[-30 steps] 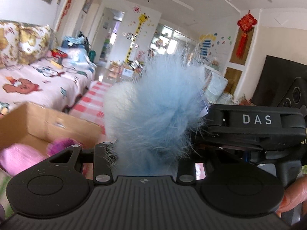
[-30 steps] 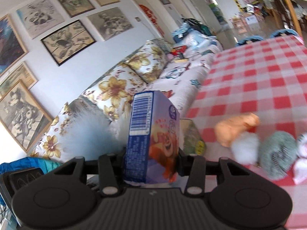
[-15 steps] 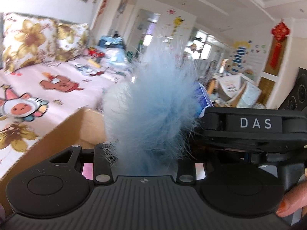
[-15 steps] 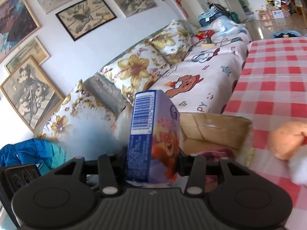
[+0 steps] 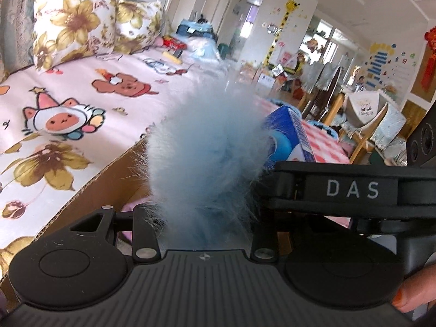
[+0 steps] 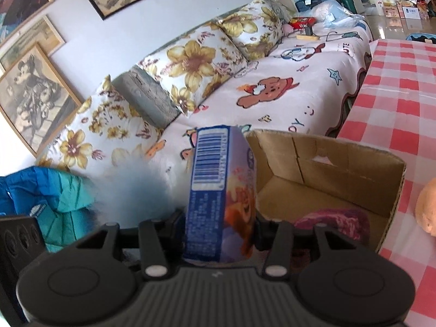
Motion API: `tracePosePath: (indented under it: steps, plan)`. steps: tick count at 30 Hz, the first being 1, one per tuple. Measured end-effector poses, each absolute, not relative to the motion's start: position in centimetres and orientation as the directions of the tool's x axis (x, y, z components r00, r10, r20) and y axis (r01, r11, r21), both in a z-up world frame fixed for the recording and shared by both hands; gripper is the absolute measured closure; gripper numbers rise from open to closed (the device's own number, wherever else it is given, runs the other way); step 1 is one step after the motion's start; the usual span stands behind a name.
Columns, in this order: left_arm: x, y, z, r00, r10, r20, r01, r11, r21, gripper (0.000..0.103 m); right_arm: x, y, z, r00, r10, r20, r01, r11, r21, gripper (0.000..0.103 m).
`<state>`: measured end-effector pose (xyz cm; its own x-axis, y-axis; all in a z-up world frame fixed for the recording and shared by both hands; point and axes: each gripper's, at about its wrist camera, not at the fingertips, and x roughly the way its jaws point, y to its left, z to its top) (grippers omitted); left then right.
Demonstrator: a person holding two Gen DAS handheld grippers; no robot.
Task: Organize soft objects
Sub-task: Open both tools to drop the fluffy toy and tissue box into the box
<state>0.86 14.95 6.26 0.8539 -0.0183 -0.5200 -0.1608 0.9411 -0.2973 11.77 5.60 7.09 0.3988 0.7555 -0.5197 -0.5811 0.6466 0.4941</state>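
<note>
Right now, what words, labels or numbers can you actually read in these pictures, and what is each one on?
"DAS": white letters on the black right gripper, seen from the left wrist.
"UTE": on the sofa cover; the start is hidden in a fold.
Carton: barcode and print, too small to read.
Wall posters: too blurred to read.

Cardboard box point(image 6: 321, 160) on checkered table point(image 6: 403, 87)

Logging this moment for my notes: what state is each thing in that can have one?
Left gripper: jaws shut on the blue fluffy toy.
Right gripper: jaws shut on the blue packet, held upright.
Cardboard box: open on the checked tablecloth, a purple soft item inside.
Orange plush: lying outside the box.
</note>
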Motion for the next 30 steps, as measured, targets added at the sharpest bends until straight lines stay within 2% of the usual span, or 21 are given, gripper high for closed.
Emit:
tracePosePath:
  steps: [2, 4, 6, 7, 8, 10, 17, 21, 30]
  plan:
    - [0.1, 15.7, 6.2, 0.848, -0.014, -0.53, -0.167, 0.942, -0.292, 0.055, 11.7, 5.7, 6.9, 0.414, 0.735, -0.537, -0.571, 0.669, 0.475, 0.038]
    - [0.0, 15.8, 6.4, 0.846, 0.009, -0.533, -0.184, 0.944, -0.275, 0.032, 11.7, 5.5, 7.0, 0.44, 0.714, -0.544, -0.559, 0.692, 0.456, 0.025]
    - [-0.9, 15.9, 6.7, 0.857, 0.032, -0.515, -0.192, 0.946, -0.261, 0.014, 11.4, 5.0, 7.4, 0.471, 0.7, -0.536, -0.548, 0.709, 0.444, 0.018]
    - [-1.0, 16.2, 6.6, 0.863, 0.039, -0.504, -0.194, 0.946, -0.258, 0.006, 11.0, 4.6, 7.8, 0.492, 0.693, -0.527, -0.543, 0.718, 0.436, 0.013]
    - [-1.3, 16.2, 6.9, 0.869, 0.049, -0.492, -0.198, 0.946, -0.256, 0.003, 10.8, 4.2, 8.2, 0.512, 0.685, -0.519, -0.539, 0.726, 0.427, 0.011]
    - [-1.6, 16.3, 7.2, 0.882, 0.065, -0.467, -0.202, 0.947, -0.251, 0.002, 10.3, 3.4, 8.9, 0.557, 0.66, -0.504, -0.525, 0.75, 0.401, 0.005]
    - [-2.2, 15.6, 8.1, 0.912, 0.091, -0.4, -0.197, 0.952, -0.233, 0.0, 8.5, 0.1, 10.5, 0.666, 0.58, -0.47, -0.446, 0.814, 0.372, 0.001]
    - [-2.3, 15.3, 8.3, 0.928, 0.081, -0.363, -0.177, 0.955, -0.238, 0.0, 7.3, -1.6, 10.7, 0.709, 0.537, -0.457, -0.413, 0.841, 0.349, 0.001]
    - [-2.0, 14.3, 8.1, 0.939, 0.045, -0.341, -0.129, 0.965, -0.227, 0.0, 5.3, -4.6, 10.6, 0.762, 0.472, -0.443, -0.349, 0.876, 0.333, 0.001]
